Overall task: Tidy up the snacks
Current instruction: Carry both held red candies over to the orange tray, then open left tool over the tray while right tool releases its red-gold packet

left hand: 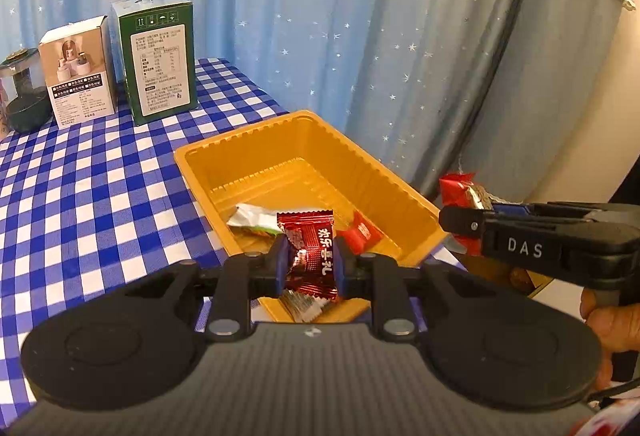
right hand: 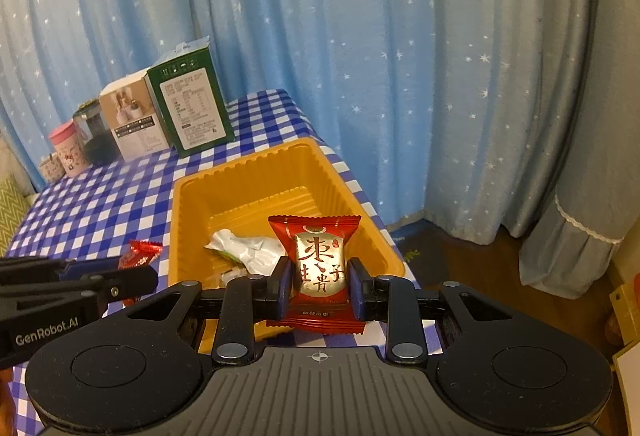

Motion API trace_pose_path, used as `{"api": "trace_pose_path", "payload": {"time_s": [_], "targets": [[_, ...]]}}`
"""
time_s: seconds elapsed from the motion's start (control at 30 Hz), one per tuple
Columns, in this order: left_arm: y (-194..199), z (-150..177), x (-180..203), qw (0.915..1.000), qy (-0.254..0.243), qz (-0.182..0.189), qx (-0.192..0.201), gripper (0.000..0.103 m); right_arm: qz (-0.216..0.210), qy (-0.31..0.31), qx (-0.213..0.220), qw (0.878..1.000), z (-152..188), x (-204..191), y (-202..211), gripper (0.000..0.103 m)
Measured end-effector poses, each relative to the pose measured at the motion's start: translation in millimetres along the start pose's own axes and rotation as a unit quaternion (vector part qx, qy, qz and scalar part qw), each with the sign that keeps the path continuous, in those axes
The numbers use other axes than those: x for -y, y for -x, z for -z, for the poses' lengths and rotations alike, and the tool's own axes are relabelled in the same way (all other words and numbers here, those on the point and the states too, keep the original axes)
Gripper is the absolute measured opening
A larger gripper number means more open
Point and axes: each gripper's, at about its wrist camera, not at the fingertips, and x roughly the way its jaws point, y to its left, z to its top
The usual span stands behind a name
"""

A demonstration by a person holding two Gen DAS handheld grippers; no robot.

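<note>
Pale blue curtains [right hand: 360,55] sprinkled with small white stars fill the background, hanging in soft folds behind a table covered by a blue-and-white checked cloth [left hand: 92,195]. On the cloth an orange plastic tray [left hand: 320,151] is seen — rectangular, glossy, with ribbed walls and a flat rim. Within it a crumpled silvery wrapper [left hand: 252,218] and a small red packet [left hand: 366,232] are lying on the floor of the tray. At the far edge of the table a tall green carton [left hand: 162,63] and a shorter beige box [left hand: 78,75] are stood side by side, with a dark glass jar [left hand: 24,91] just beside them.

The left gripper [left hand: 308,268] is clamped on a dark red foil candy [left hand: 310,252], a shiny crinkled packet with serrated ends, held upright between the blue pads above the near end of the tray. The right gripper [right hand: 320,292] is closed on a red and gold snack packet [right hand: 318,268], pillow-shaped with zigzag edges and large characters on a gold panel — held over the tray's near right corner. Both tools are of matt black plastic, and part of a hand [left hand: 604,320] is visible at the right one's grip
</note>
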Motion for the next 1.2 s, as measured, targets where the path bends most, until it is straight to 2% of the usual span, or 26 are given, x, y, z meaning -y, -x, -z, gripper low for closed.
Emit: {"api": "trace_pose_path", "payload": {"time_s": [0.3, 0.57, 0.77, 1.13, 1.17, 1.2], "targets": [[-32, -19, -17, 0.9999, 0.007, -0.008, -0.002, 0.020, -0.011, 0.027, -0.011, 1.000, -22, -6, -38, 0.030], [-60, -41, -33, 0.9998, 0.021, -0.002, -0.004, 0.020, -0.040, 0.055, -0.022, 0.997, -48, -10, -78, 0.030], [-81, -54, -42, 0.9996, 0.027, -0.003, -0.006, 0.020, -0.039, 0.071, -0.030, 0.996, -62, -10, -106, 0.030], [-111, -69, -49, 0.9991, 0.040, 0.007, -0.012, 0.021, -0.034, 0.061, -0.042, 0.997, -70, -3, -133, 0.030], [-112, -70, -49, 0.9990, 0.042, 0.008, -0.012, 0.023, -0.034, 0.061, -0.042, 0.997, -70, -3, -134, 0.030], [-114, -71, -51, 0.9989, 0.045, 0.008, -0.012, 0.030, -0.033, 0.060, -0.042, 0.997, -70, -2, -134, 0.030]]}}
